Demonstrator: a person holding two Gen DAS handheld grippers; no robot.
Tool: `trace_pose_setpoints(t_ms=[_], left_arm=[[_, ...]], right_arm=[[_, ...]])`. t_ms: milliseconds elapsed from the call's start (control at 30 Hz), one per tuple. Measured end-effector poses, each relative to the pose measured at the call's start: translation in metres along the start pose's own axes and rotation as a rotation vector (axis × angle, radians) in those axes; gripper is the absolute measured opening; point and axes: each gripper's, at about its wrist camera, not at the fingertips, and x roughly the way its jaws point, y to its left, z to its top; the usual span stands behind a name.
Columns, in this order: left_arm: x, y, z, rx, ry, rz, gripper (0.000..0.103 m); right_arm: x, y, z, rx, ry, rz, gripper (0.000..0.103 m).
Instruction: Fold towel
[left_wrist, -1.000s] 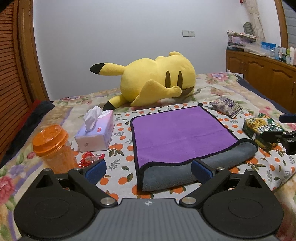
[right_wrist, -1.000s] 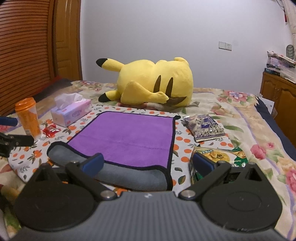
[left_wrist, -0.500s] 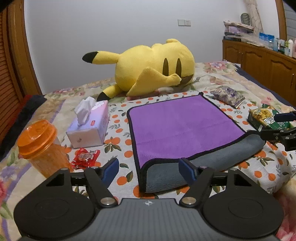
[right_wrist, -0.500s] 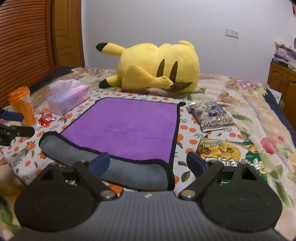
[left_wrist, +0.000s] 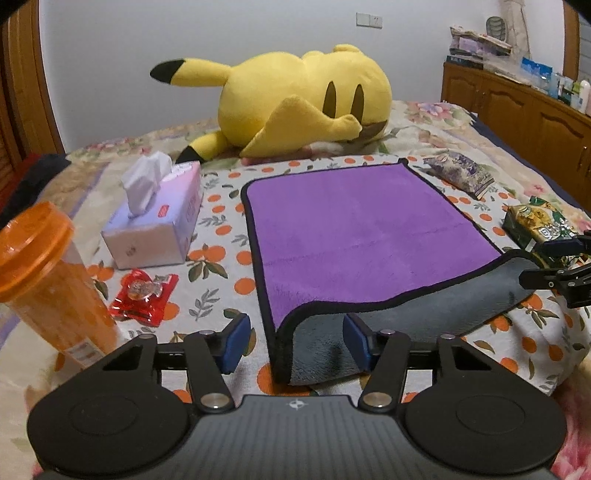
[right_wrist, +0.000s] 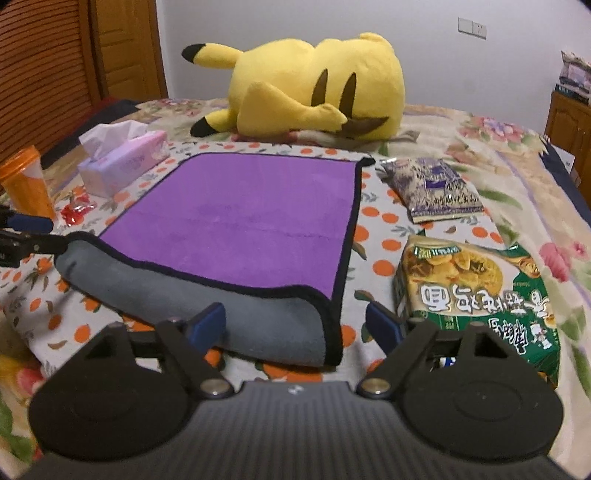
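A purple towel (left_wrist: 354, 229) with a grey underside and black trim lies flat on the bed; its near edge is rolled over, grey side up (left_wrist: 406, 325). My left gripper (left_wrist: 295, 343) is open, its jaws either side of the towel's near left corner. In the right wrist view the towel (right_wrist: 243, 218) lies ahead, and my right gripper (right_wrist: 295, 325) is open around its near right corner (right_wrist: 325, 332). Neither gripper holds anything. Each gripper shows at the edge of the other's view.
A yellow plush toy (left_wrist: 295, 107) lies behind the towel. A tissue box (left_wrist: 159, 221), orange cup (left_wrist: 48, 280) and red wrapper (left_wrist: 144, 295) lie left of it. Two snack packets (right_wrist: 432, 188) (right_wrist: 476, 288) lie to the right. A wooden cabinet (left_wrist: 524, 114) stands at far right.
Both grippers have moved forward and down to the towel's near corners. Their jaws have narrowed somewhat but stay open.
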Motion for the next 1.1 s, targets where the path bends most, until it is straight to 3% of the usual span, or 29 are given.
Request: trace_pose_setpoints(t_ms=[333, 400, 667, 933, 1100], left_arm=[[0.016, 0.009, -0.004, -0.048, 0.071, -0.017, 0.049], [0.017, 0.008, -0.005, -0.043, 0.079, -0.012, 0.042], [0.018, 0.005, -0.007, -0.033, 0.094, -0.025, 0.029], [0.019, 0.002, -0.009, -0.022, 0.096, -0.027, 0.026], [0.017, -0.002, -0.01, 0.002, 0.087, -0.024, 0.014]], right_arm=[[0.014, -0.01, 0.0, 0.061, 0.063, 0.045, 0.078], [0.016, -0.01, 0.0, 0.058, 0.072, 0.05, 0.075], [0.014, -0.01, 0.001, 0.048, 0.072, 0.066, 0.054], [0.015, -0.013, 0.001, 0.038, 0.077, 0.04, 0.024], [0.014, -0.012, 0.0, 0.019, 0.069, 0.024, 0.018]])
